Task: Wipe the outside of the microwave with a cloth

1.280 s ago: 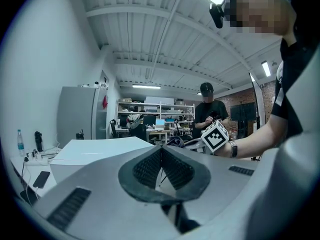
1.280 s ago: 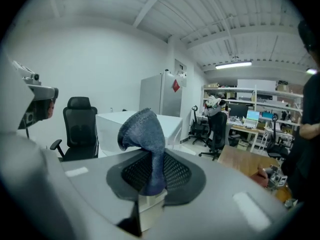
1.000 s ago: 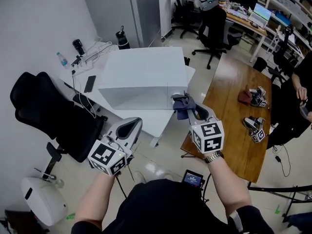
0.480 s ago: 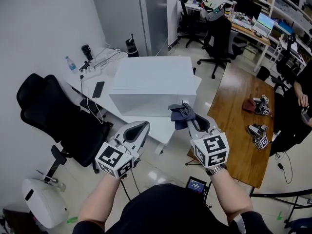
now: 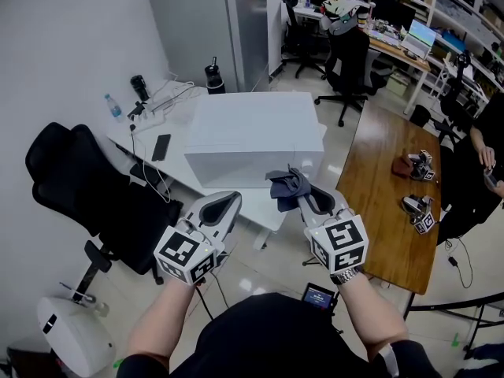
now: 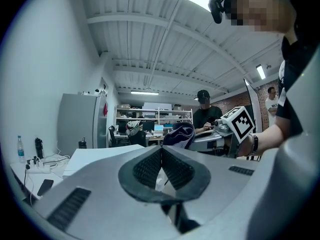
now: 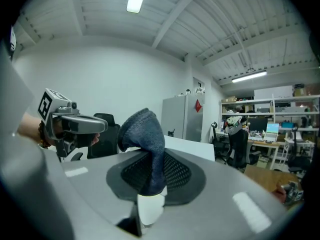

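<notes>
The white microwave (image 5: 256,136) stands on a white desk (image 5: 248,203) straight ahead, its blank pale side toward me. My right gripper (image 5: 302,198) is shut on a dark blue-grey cloth (image 5: 285,184), which bunches up out of the jaws just short of the microwave's near lower corner. In the right gripper view the cloth (image 7: 146,136) is clamped between the black pads (image 7: 175,173). My left gripper (image 5: 224,206) is held level beside it, shut with nothing in it; its pads (image 6: 172,166) meet. The cloth (image 6: 179,133) and the microwave's top (image 6: 100,155) show beyond them.
A black office chair (image 5: 83,183) stands left of the desk, which carries a phone (image 5: 161,146), cables and a water bottle (image 5: 115,107). A wooden table (image 5: 390,195) with spare grippers (image 5: 418,166) is at the right, a person (image 5: 482,144) beside it. A grey cabinet (image 5: 206,30) stands behind.
Both grippers have risen and come a little nearer the microwave, the right one more so. The cloth has stayed clamped in the right jaws; the left jaws have stayed shut.
</notes>
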